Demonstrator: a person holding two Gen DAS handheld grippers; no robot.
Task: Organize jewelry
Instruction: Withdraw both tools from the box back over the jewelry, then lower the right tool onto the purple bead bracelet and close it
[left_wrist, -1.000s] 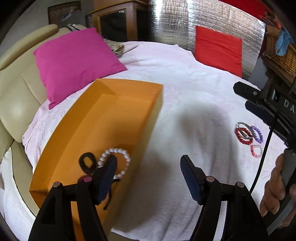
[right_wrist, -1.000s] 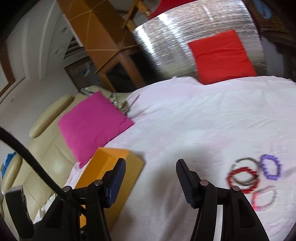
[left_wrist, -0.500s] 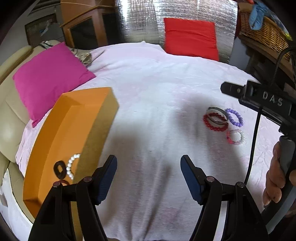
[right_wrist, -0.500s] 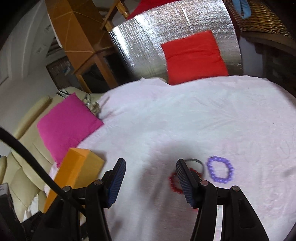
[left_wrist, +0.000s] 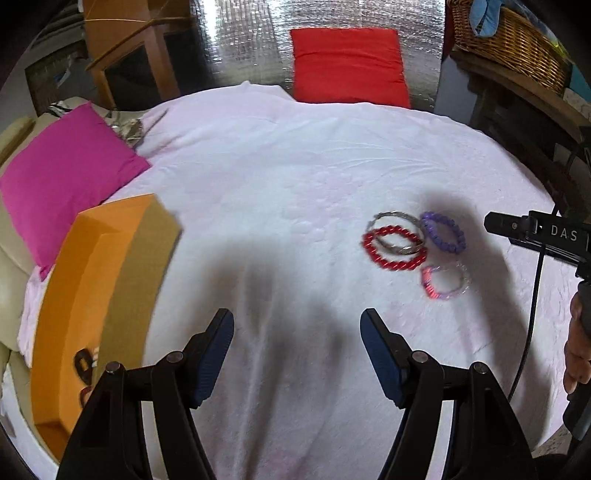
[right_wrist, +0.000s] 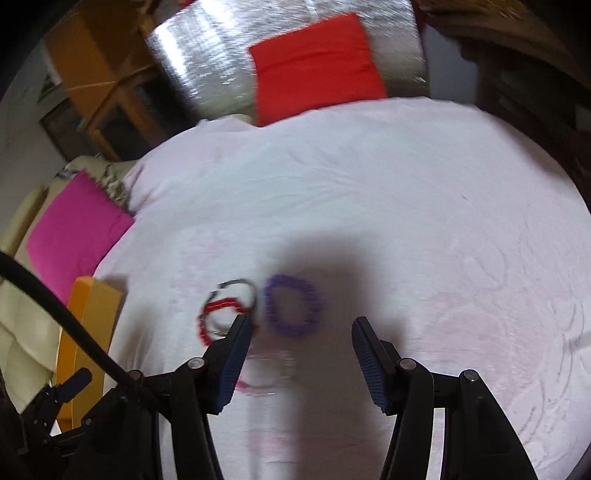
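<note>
Several bracelets lie on the pale pink sheet: a red one (left_wrist: 393, 248), a silver one (left_wrist: 397, 232), a purple one (left_wrist: 443, 232) and a pink-and-clear one (left_wrist: 445, 281). The orange box (left_wrist: 92, 295) at left holds a black ring (left_wrist: 83, 363) and a bit of a white bead bracelet. My left gripper (left_wrist: 297, 350) is open and empty, short of the bracelets. My right gripper (right_wrist: 299, 354) is open and empty, just above the purple bracelet (right_wrist: 291, 311), with the red (right_wrist: 218, 319) and silver (right_wrist: 236, 295) ones by its left finger. The orange box (right_wrist: 86, 332) sits to its left.
A magenta pillow (left_wrist: 62, 177) lies behind the box, a red pillow (left_wrist: 347, 62) at the far edge against a silver panel. A wicker basket (left_wrist: 509, 40) stands on a shelf at right. A beige sofa (left_wrist: 11, 280) borders the left.
My left gripper has swung right, away from the box, toward the bracelets. My right gripper has moved down and over the bracelets, which now sit between and beside its fingers.
</note>
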